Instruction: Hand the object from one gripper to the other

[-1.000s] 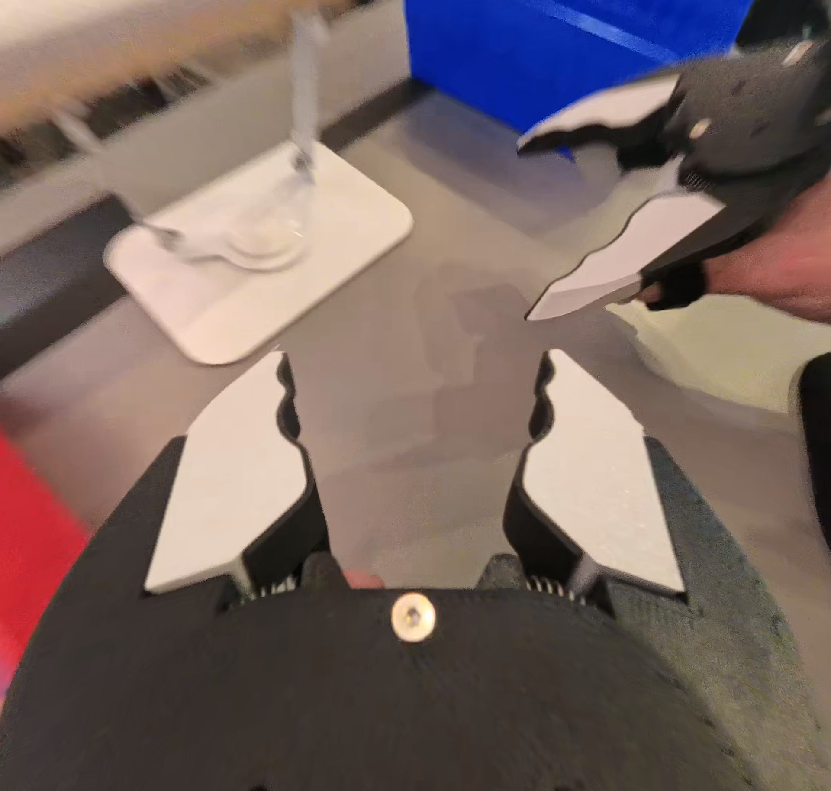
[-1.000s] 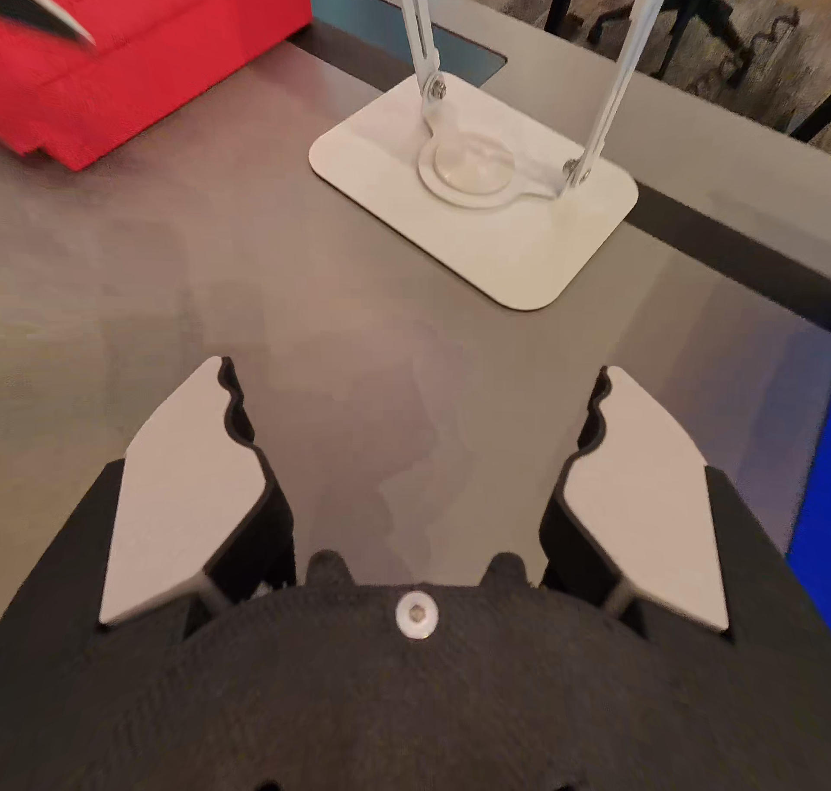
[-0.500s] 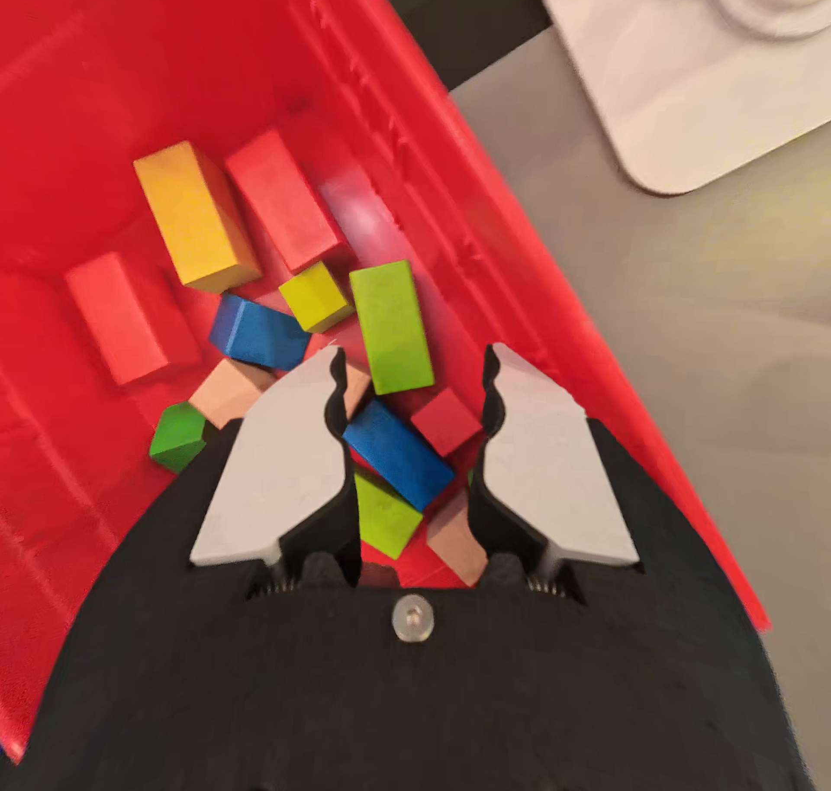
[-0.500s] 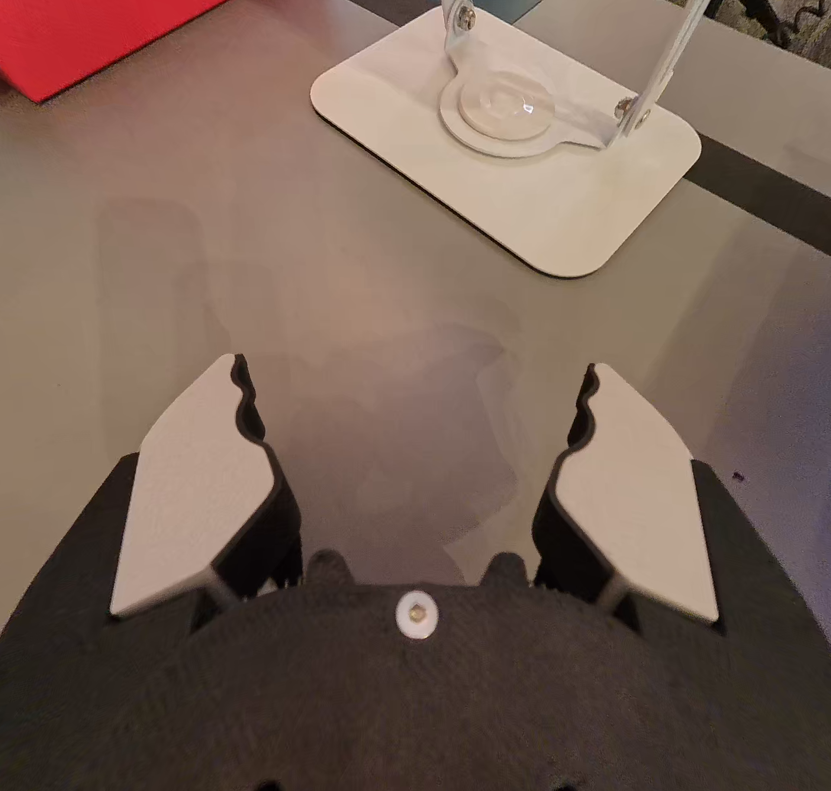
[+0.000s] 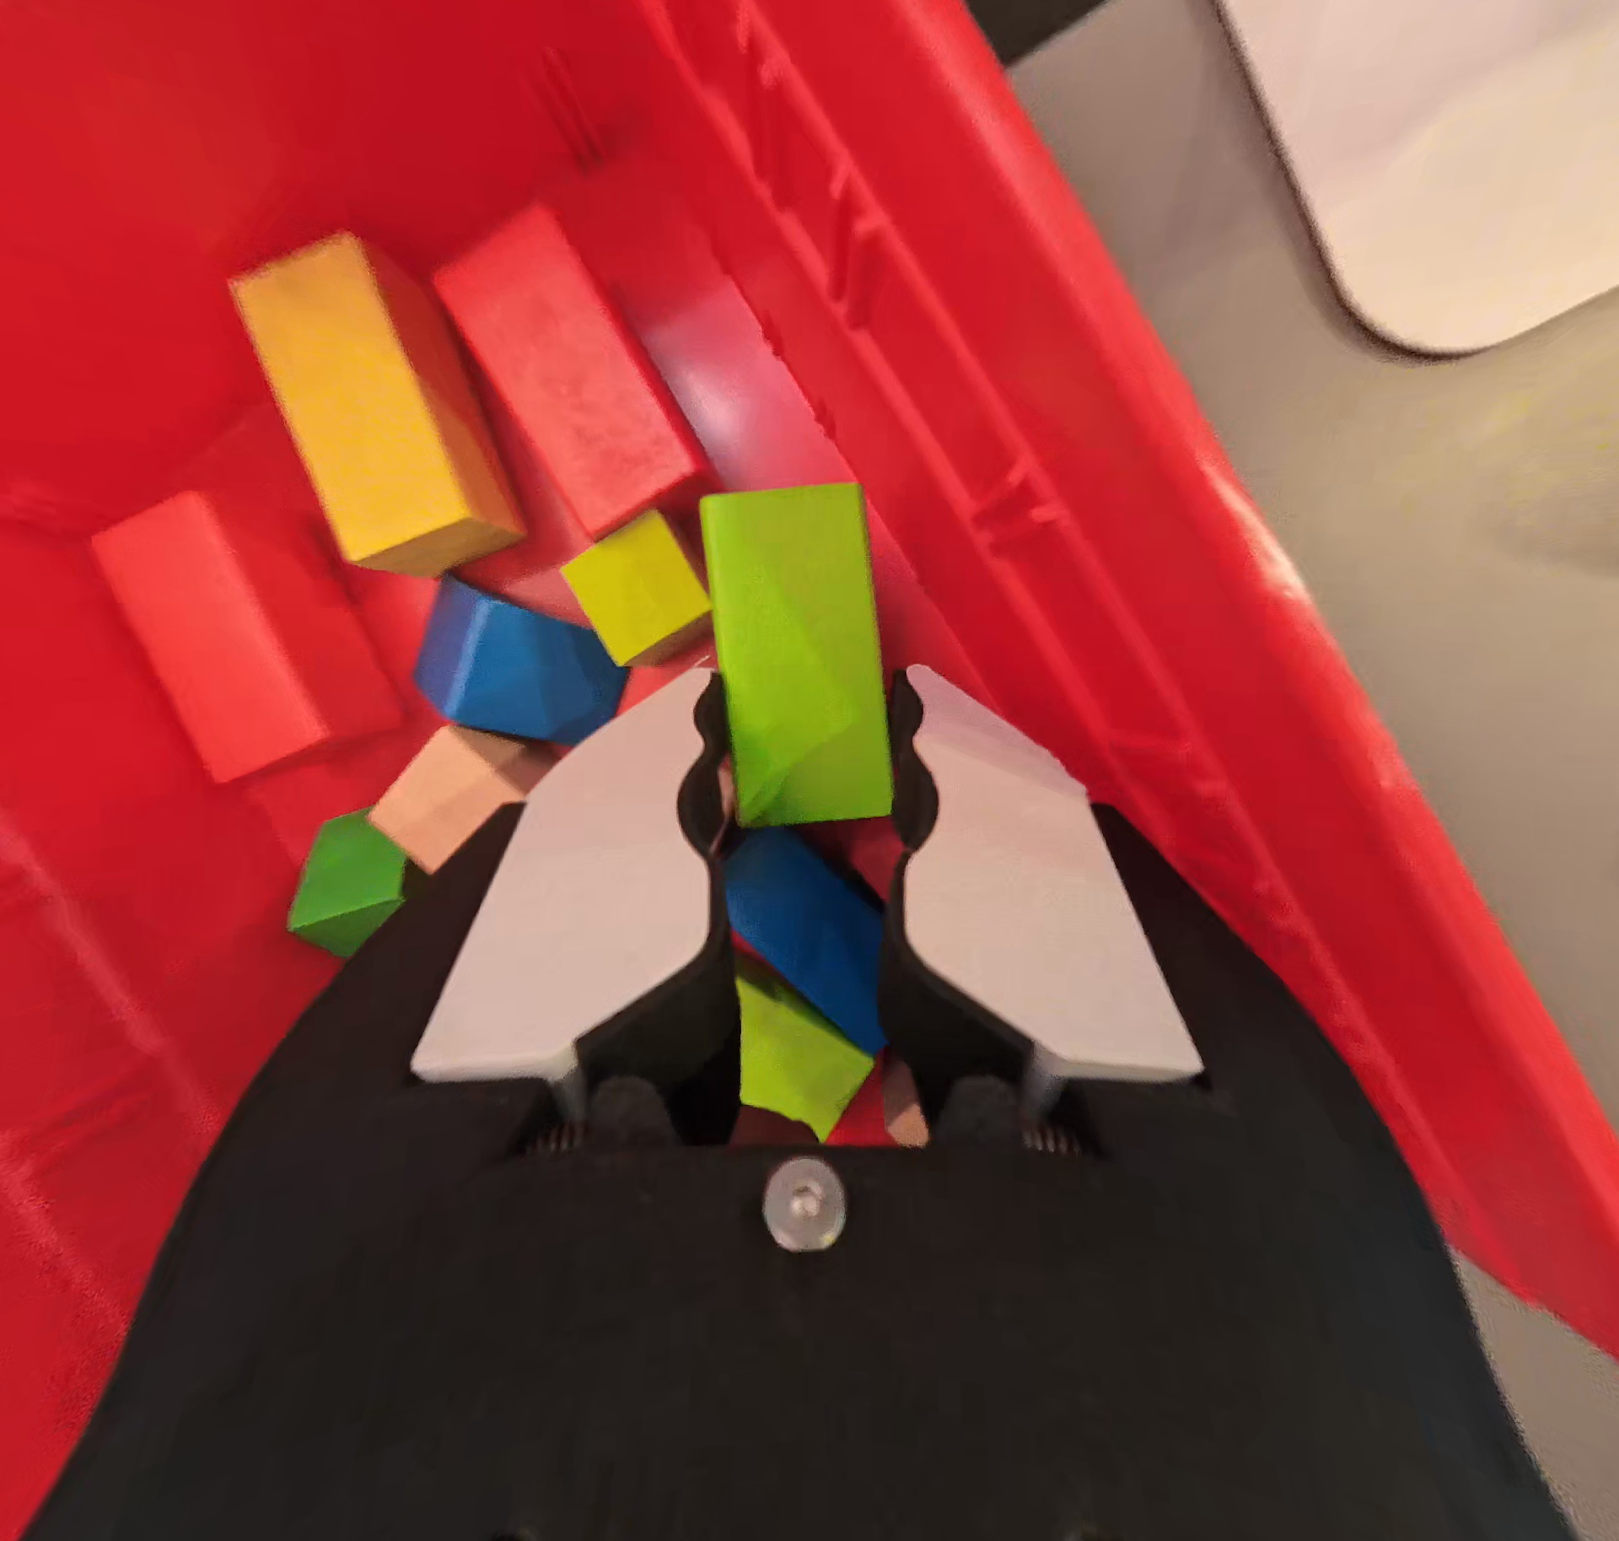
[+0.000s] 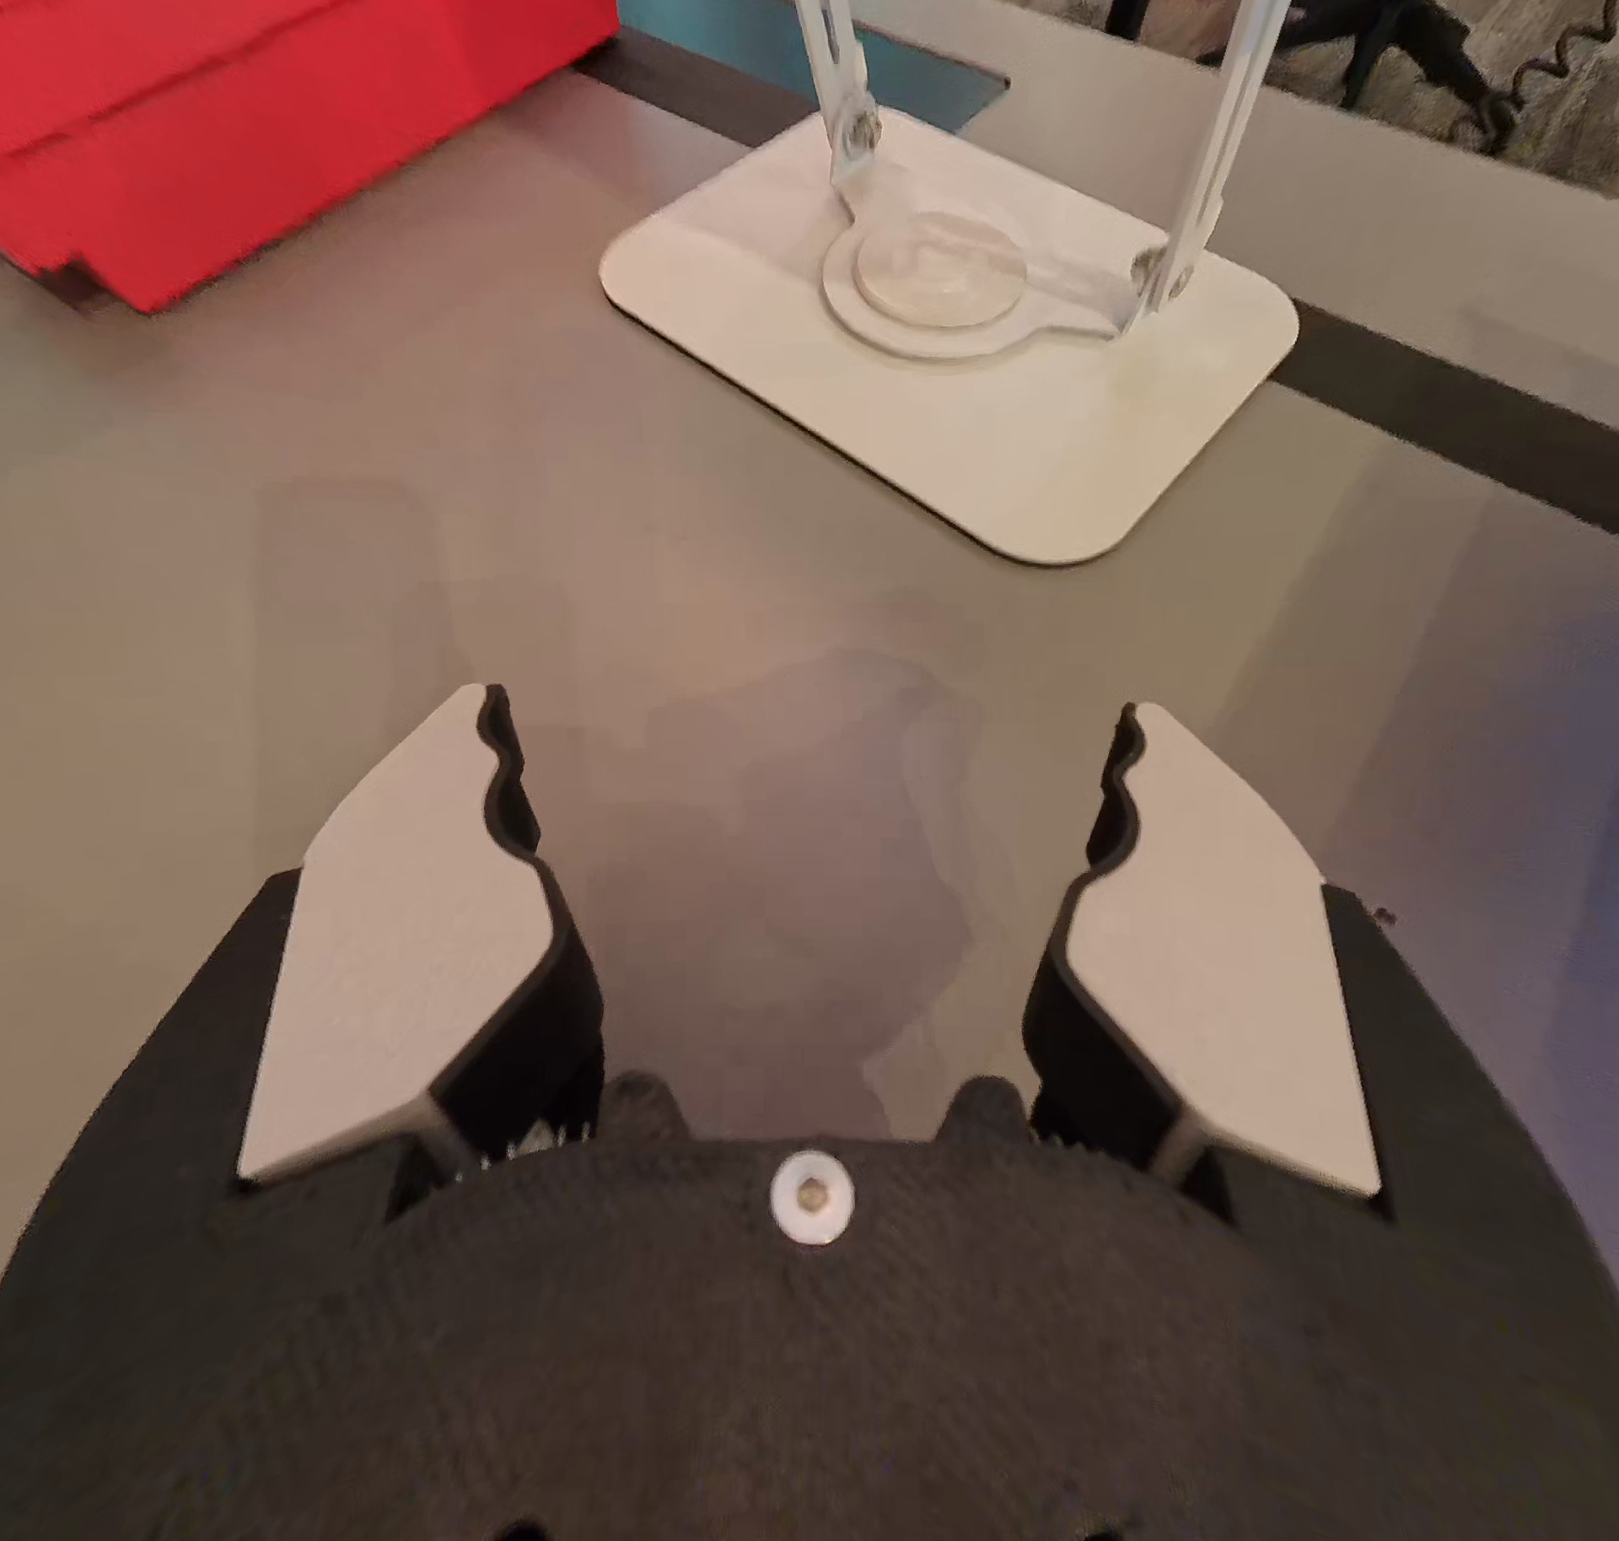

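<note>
red bin point(image 5: 1007, 360) — lime-green block point(image 5: 793, 649), blue block point(image 5: 517, 666), seemingly orange-yellow block point(image 5: 368, 395) — grey table point(image 6: 438, 491).

Table point(image 6: 438, 535): grey, matte, with a dark strip along its far side.
Stand base point(image 6: 1007, 412): flat white plate with rounded corners, resting on the table.
Stand struts point(image 6: 1226, 97): two pale bars rising from the base.
Office chair base point(image 6: 1419, 35): black, beyond the table.

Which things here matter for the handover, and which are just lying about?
In the job:
left gripper, shut on the lime green block
right gripper, open over the table

Lying about:
red bin
yellow block
blue block
white stand base
</note>
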Demonstrator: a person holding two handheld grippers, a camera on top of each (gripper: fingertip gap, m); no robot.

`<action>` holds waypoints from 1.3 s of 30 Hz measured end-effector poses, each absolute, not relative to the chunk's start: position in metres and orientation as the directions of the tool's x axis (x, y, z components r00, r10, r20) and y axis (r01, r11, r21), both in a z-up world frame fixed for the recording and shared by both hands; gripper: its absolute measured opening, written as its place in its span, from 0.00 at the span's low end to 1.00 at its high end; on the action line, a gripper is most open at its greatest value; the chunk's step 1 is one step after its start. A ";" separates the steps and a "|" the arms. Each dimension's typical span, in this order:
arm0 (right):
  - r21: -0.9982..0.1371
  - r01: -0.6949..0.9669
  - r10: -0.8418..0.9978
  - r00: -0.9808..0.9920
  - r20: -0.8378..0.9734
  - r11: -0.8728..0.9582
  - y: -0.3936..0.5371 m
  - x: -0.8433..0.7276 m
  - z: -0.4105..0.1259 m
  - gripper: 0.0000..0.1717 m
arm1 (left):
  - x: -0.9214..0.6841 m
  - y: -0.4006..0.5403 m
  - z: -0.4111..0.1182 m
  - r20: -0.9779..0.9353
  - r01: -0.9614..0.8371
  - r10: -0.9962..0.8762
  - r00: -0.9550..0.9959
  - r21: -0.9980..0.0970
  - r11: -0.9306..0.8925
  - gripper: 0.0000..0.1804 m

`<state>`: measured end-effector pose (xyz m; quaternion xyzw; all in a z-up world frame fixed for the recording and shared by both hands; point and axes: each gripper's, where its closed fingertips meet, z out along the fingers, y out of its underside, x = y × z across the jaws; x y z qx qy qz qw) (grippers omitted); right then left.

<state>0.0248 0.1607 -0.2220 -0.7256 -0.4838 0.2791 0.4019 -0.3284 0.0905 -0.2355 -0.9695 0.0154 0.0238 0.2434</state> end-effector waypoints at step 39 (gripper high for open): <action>-0.944 -0.030 0.915 -0.258 -0.311 -0.330 0.085 -0.024 0.013 0.19 | -0.049 0.039 -0.019 0.229 0.169 -0.812 0.537 -0.972 -0.163 0.30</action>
